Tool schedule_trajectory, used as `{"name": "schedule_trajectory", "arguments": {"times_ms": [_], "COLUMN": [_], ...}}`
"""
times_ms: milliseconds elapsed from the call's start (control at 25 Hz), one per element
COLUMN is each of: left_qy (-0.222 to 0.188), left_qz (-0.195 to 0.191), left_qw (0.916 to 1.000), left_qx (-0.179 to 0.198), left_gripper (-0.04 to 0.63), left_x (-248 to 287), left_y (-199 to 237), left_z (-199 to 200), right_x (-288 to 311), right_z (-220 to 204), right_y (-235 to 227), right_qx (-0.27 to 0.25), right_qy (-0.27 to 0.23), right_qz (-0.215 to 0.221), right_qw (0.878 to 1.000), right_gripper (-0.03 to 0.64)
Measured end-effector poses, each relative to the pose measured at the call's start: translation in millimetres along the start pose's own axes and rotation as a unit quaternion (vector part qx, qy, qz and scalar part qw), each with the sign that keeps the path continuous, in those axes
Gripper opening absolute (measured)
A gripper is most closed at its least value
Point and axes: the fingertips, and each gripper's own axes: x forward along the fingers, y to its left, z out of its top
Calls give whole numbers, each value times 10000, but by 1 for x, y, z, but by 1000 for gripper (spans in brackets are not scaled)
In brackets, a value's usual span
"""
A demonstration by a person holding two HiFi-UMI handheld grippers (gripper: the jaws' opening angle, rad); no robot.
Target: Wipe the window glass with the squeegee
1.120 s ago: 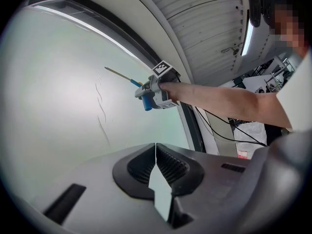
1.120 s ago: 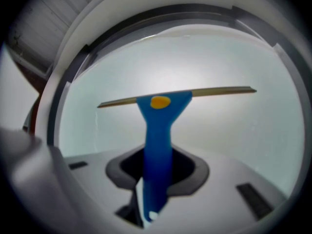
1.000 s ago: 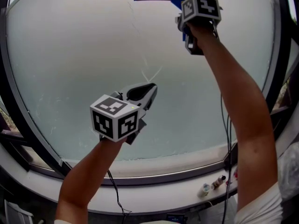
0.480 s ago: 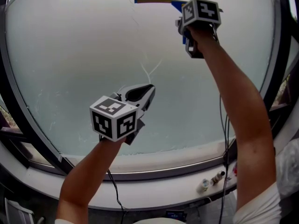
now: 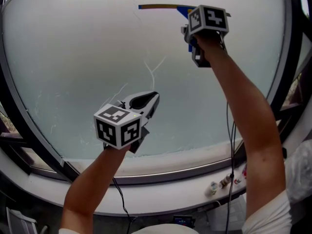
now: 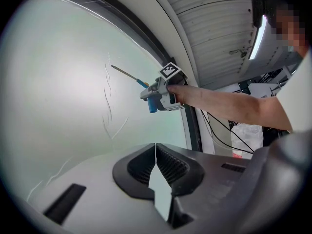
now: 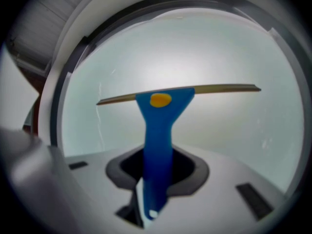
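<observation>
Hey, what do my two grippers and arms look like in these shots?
Both the left gripper and right gripper have grey bodies, black fingers and a white cube with black square markers. A thin black cable trails below each arm. Forearms are bare; a white short sleeve shows on the right arm.

One squeegee [image 7: 161,126], far and high on the right. One window pane [image 5: 73,57] of glass. Two grippers: the left gripper [image 6: 156,165] near and to the left, the right gripper [image 7: 157,177] far and to the right. Two marker cubes, one on each gripper: [image 5: 119,126] and [image 5: 208,17]. Small bottles [image 5: 213,186] stand on the sill at the near right, at least two; they are too small to count surely.
</observation>
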Motion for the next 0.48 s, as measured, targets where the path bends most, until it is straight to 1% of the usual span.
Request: {"name": "schedule_trajectory", "arguments": {"times_ms": [480], "left_qy": [164], "left_qz": [-64], "left_qw": [9996], "left_qx": [-224], "left_gripper": [28], "left_x": [4], "left_y": [-4], "left_z": [-29], "right_x": [4], "right_z": [-42], "right_y": [0], "right_qx": [-151], "right_qy": [223], "right_qz": [17], "right_qw": [9996], "right_gripper": [123]}}
